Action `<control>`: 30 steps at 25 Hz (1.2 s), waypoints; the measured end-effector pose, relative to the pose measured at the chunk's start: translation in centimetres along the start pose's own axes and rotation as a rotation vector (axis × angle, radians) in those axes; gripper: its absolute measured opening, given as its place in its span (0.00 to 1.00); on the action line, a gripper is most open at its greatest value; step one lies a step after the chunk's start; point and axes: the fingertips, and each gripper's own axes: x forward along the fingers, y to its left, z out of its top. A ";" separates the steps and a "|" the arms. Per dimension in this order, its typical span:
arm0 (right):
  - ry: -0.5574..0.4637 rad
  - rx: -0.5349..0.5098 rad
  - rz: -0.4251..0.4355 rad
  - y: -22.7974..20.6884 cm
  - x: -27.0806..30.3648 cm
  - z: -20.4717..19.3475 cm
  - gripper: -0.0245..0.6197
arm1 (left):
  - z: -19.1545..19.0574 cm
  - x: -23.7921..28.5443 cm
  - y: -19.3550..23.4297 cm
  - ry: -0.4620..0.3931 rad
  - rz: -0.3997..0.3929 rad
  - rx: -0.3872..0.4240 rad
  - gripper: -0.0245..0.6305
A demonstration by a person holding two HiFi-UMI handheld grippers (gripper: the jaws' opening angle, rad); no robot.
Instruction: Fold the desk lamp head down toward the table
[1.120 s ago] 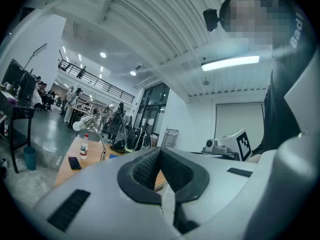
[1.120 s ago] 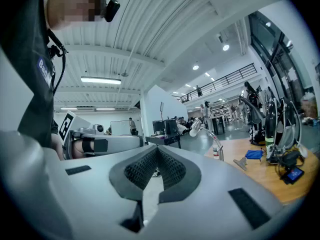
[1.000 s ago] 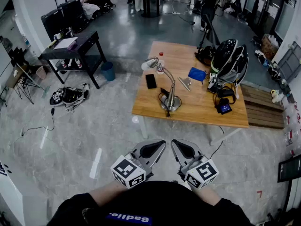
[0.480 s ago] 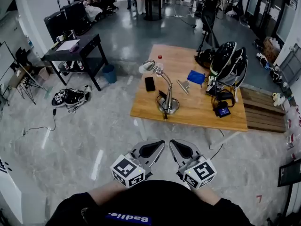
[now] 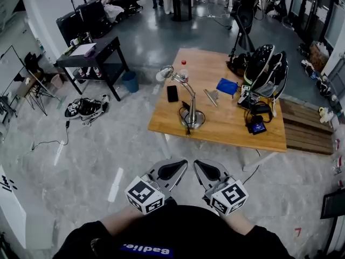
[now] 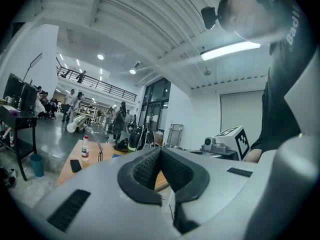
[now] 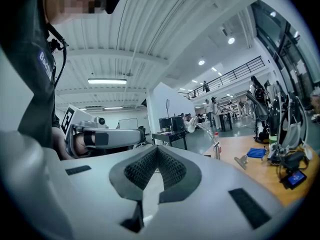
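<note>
You are carrying the left hand-held gripper and the right hand-held gripper side by side in front of your chest. Both are pointing level toward the worktop. In each gripper view the jaws are meeting at the tips with nothing between them, so both are closed and empty. You are standing on the floor, well apart from the worktop, with neither gripper near the desk lamp. The lamp is standing near the front left part of the worktop, its base close to the front edge. Its arm is rising upright and bending over to the left, and the lamp head is raised and reaching out past the worktop's left edge. A phone and a bottle are lying just beside the arm, and a blue cloth is sitting further right. Judgement: the task is not yet under way, since nothing is touching the head and it is not yet folded down. The approach, the contact and the fold itself are all remaining. Against the frame from a second ago, the grippers are keeping the same shut, paired pose. The lamp's shape is unchanged. The room is only sliding slightly in the head view, and the worktop is looking marginally larger, which reads as you closing in.
</note>
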 end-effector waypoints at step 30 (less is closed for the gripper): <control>0.110 0.051 -0.208 -19.9 18.6 0.5 0.03 | 4.6 13.0 25.8 0.093 -0.018 0.388 0.04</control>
